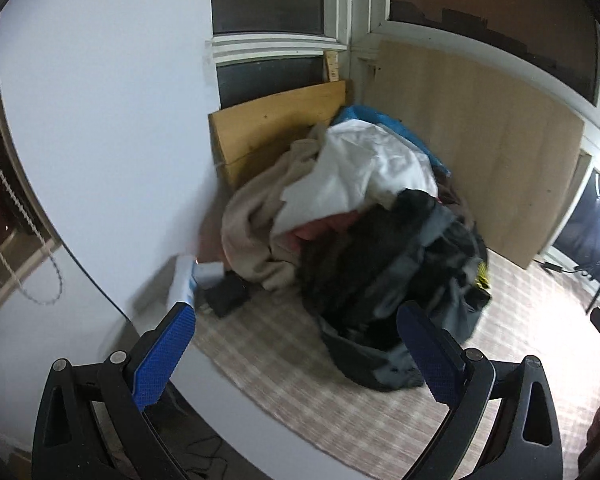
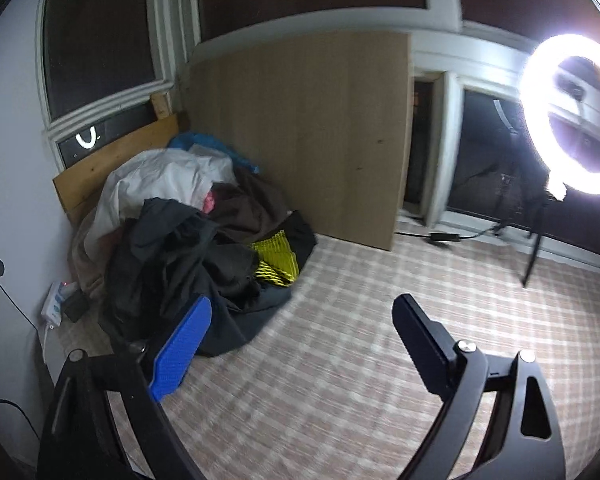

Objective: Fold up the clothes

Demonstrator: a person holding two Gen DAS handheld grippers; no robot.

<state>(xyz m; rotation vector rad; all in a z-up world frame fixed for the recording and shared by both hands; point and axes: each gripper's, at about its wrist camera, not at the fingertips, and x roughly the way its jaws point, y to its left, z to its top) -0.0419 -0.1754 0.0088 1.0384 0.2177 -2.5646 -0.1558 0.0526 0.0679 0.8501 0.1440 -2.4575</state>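
A heap of clothes lies in the corner on a checked cloth surface. It holds a white garment, a beige one and dark grey-black ones. My left gripper is open and empty, just short of the heap's dark front edge. The heap also shows in the right wrist view, with a yellow mesh garment at its right side. My right gripper is open and empty, with its left finger at the heap's dark near edge.
A white wall runs along the left. Wooden boards lean behind the heap. A power strip and a black adapter lie at the heap's left. A lit ring light on a stand is at the right, beside dark windows.
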